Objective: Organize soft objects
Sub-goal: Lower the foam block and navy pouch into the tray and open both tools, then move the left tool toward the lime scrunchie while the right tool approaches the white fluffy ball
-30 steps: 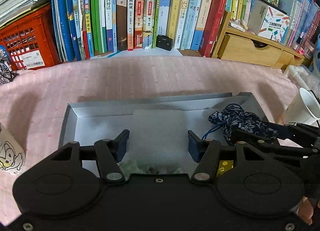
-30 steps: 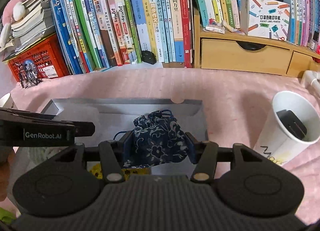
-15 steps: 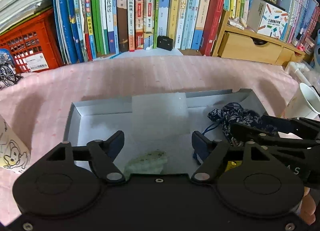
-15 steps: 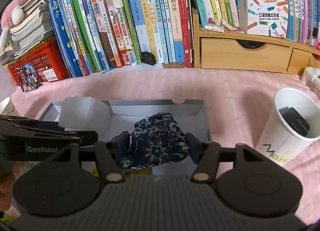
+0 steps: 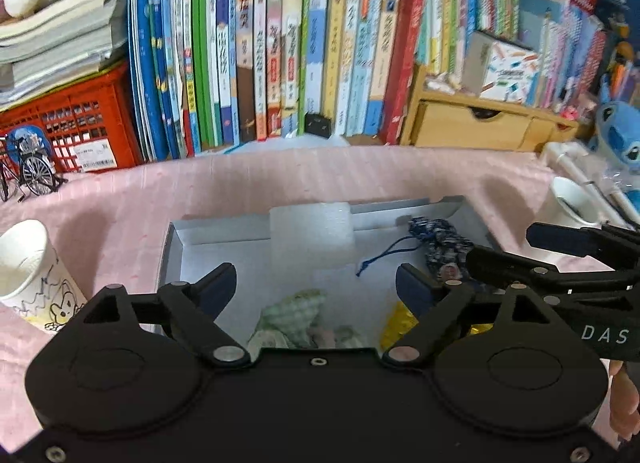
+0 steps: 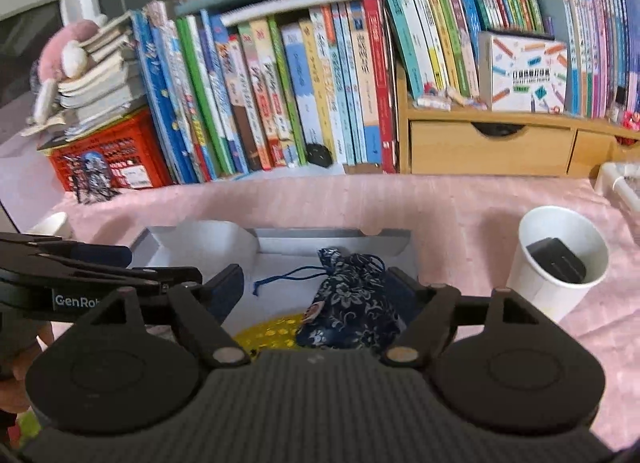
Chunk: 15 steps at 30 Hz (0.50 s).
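Left gripper (image 5: 316,283) at lower centre of its view, jaws spread wide, holding nothing; right gripper (image 6: 316,287) likewise spread, its fingers either side of the navy floral pouch (image 6: 352,299) without closing on it. Pouch lies in the right part of the grey box (image 6: 396,237), cord trailing left; yellow patterned item (image 6: 268,329) just beside it at the near edge. Left view alone shows a green checked cloth (image 5: 294,313) low in the box and a white foam block (image 5: 312,229) against the far wall; also a cartoon paper cup (image 5: 32,275) at left. Right view alone shows the white cup (image 6: 556,263) holding a dark object, right of the box; bookshelf (image 6: 304,95) beyond.
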Tool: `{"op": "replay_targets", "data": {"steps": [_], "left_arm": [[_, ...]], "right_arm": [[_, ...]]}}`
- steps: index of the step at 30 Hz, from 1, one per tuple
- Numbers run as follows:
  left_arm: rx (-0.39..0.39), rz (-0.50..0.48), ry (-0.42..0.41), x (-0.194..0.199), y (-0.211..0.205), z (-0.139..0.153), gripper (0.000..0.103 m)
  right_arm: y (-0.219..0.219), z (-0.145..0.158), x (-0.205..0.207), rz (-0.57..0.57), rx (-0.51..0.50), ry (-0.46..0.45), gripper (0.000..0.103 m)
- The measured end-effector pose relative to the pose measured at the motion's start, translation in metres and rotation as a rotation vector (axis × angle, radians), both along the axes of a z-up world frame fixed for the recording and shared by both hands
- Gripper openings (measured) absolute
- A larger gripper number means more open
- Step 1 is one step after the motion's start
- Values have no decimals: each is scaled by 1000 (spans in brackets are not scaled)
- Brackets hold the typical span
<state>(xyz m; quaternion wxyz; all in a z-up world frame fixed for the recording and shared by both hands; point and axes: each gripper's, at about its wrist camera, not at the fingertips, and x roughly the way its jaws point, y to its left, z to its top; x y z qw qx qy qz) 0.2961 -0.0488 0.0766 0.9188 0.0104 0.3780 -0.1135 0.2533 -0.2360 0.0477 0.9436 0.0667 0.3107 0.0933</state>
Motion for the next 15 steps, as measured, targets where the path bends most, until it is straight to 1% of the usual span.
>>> {"op": "replay_targets", "data": {"steps": [7,9,13,15], "left_arm": [[-29,-16,-69,-44,5,10,88],[-36,-14,-89,-58,7,13,88],[-35,11,-157,-92,12,13,89],[-44,20,-179,-108,16,9,89]], "right_arm": [[2,13,-38,39,-22,-79,89],[3,16,-49,49,-21,-98,91],[6,18,-73,79,-22,-139,93],[8,17,-85,95,-21,-161,95]]}}
